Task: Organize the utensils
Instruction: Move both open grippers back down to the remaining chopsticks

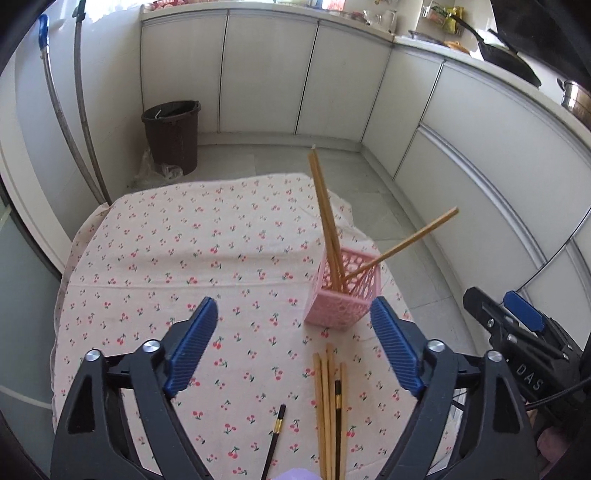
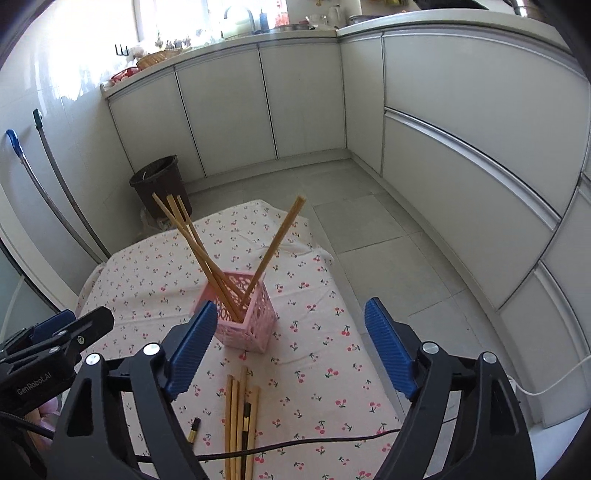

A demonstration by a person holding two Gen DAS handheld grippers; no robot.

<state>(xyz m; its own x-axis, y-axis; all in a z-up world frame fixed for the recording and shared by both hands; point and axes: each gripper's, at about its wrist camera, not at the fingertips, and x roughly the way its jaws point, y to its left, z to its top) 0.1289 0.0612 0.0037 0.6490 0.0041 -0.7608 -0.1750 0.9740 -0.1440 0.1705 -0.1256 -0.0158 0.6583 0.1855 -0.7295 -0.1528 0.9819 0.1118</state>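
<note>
White cabinets [image 2: 303, 99] along two walls, grey tiled floor [image 2: 369, 236], brown bin [image 1: 173, 136], sunlit window [image 2: 207, 14]

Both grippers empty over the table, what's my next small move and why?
Probably lower the right gripper, which is open, onto the loose wooden chopsticks lying on the cloth just below it. The pink holder already has four standing in it; these remain outside.

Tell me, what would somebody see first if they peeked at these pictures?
Probably the pink basket in the middle of the cherry tablecloth, with wooden chopsticks fanning out of it. Nearer, more loose chopsticks lie flat on the cloth, waiting. Both grippers, left and right, hang open above them.
</note>
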